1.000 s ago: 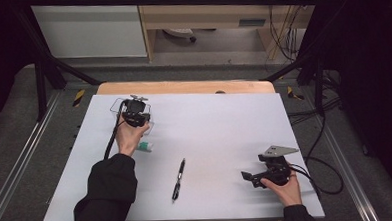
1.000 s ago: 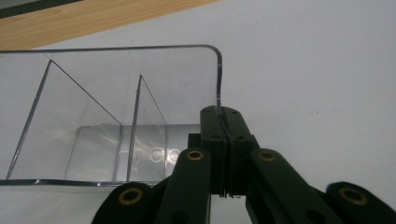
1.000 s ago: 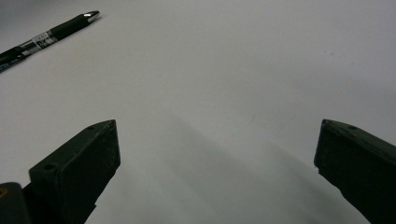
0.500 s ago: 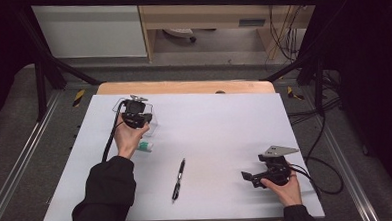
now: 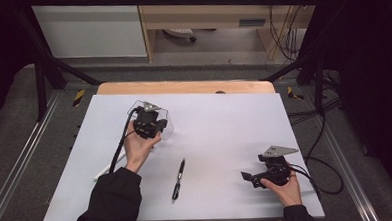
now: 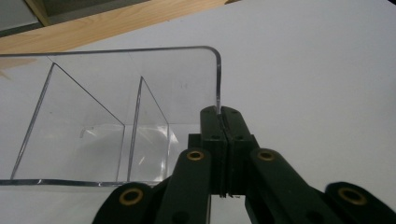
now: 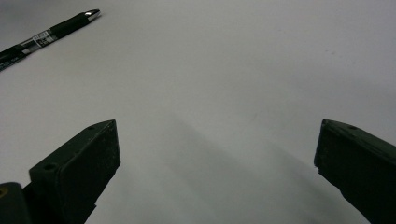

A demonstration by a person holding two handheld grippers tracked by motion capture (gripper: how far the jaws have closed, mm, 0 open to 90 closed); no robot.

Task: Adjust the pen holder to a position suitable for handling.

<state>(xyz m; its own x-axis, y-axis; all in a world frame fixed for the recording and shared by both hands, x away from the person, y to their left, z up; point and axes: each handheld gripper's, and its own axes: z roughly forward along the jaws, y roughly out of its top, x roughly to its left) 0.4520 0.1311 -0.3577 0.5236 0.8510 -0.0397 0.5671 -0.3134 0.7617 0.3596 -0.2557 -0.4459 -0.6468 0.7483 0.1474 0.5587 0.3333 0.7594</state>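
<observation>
- Left gripper [image 6: 223, 121]: jaws clamped on the clear plastic divided tray's [image 6: 93, 107] wall; the gripper view reveals the partitions.
- Right gripper [image 7: 217, 154]: jaws apart, resting on the white table [image 5: 224, 119].
- Black pen [image 5: 178, 178]: between the hands in the high view.

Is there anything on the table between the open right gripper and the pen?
Nothing visible. Bare white table lies between the right gripper and the pen. The left gripper, holding the clear tray, is farther back.

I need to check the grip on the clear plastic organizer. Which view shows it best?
The left gripper view: the left hand-held gripper pinches the clear plastic organizer by its wall edge. The high view shows it faintly, behind the hand.
</observation>
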